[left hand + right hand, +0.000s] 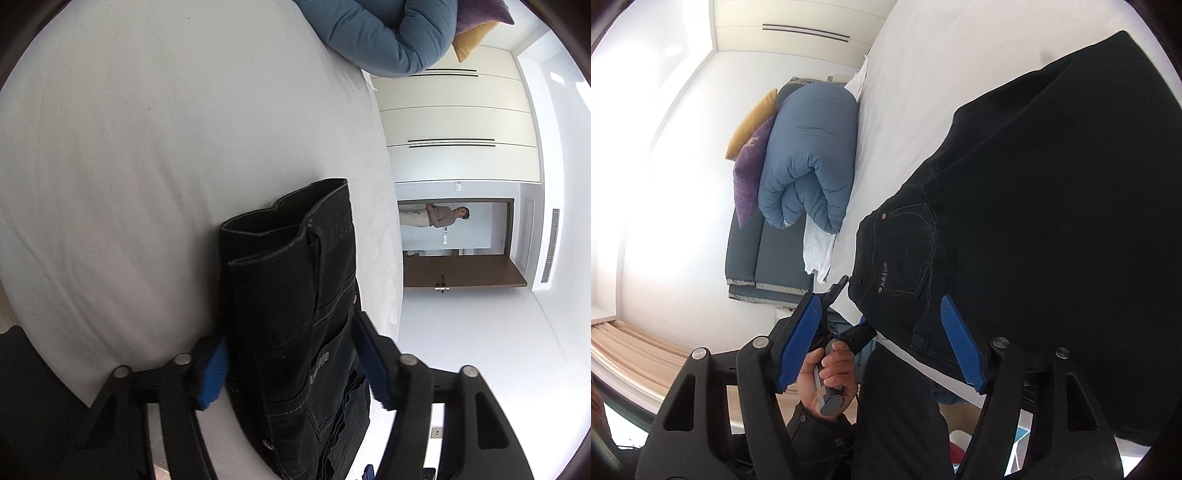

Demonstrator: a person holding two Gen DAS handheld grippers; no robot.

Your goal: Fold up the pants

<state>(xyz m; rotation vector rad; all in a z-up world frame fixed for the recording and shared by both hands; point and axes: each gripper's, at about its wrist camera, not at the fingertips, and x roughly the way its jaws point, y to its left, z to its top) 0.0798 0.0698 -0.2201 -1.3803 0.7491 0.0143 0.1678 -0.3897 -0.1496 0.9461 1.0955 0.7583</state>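
Note:
Black denim pants (295, 314) lie on a white bed (147, 166). In the left wrist view their waistband end sits between the blue pads of my left gripper (295, 365), whose jaws stand wide apart around the fabric without pinching it. In the right wrist view the pants (1052, 221) spread across the bed (905, 92), pocket and label showing. My right gripper (882, 343) is open, one pad over the waistband edge, the other off the bed. The left gripper (846, 306) and the hand holding it show at the pants' waist corner.
A rolled blue duvet (809, 158), a purple cushion (753, 166) and a yellow cushion (753, 122) sit at the head of the bed. A dark mattress pad (768, 266) lies on the floor beside it. A person (436, 216) stands in a doorway beyond white wardrobes (461, 122).

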